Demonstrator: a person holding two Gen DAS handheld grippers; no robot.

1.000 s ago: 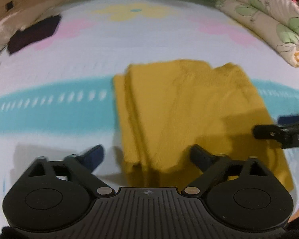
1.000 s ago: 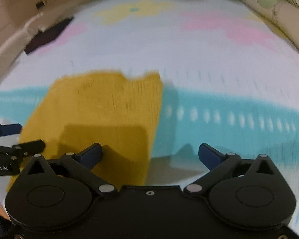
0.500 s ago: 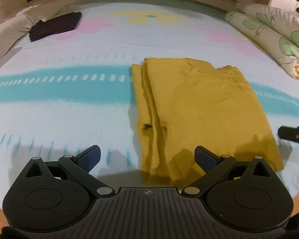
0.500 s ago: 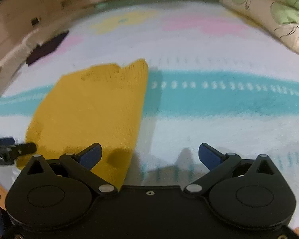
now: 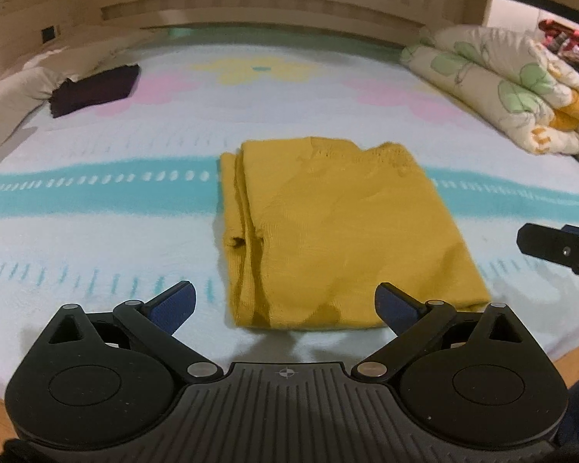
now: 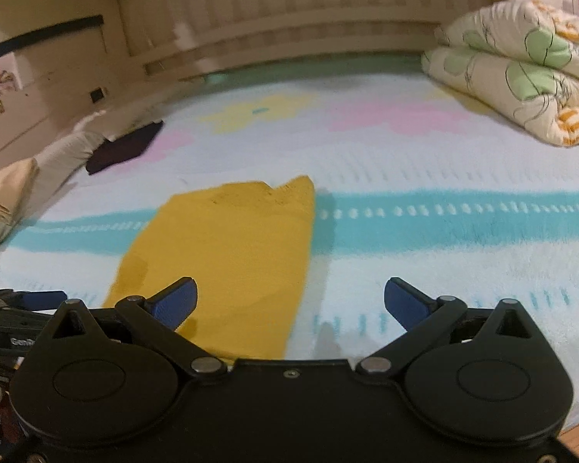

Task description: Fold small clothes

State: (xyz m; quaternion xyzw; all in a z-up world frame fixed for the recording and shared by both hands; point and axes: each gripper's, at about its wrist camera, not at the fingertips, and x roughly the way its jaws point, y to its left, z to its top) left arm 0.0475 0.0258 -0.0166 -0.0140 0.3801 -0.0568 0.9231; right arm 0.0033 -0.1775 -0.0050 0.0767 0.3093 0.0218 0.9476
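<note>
Folded yellow garment flat, bare blanket all around.

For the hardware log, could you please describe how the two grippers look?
Both are matte black plastic. The left gripper has a ribbed body with a small crosshair mark, two round discs, angled linkage arms with silver pivot pins, and blue finger pads. The right gripper looks alike, but with a smooth body and a centre screw.

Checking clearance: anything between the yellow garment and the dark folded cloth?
Nothing: bare blanket separates yellow garment from dark cloth, per left wrist view.
</note>
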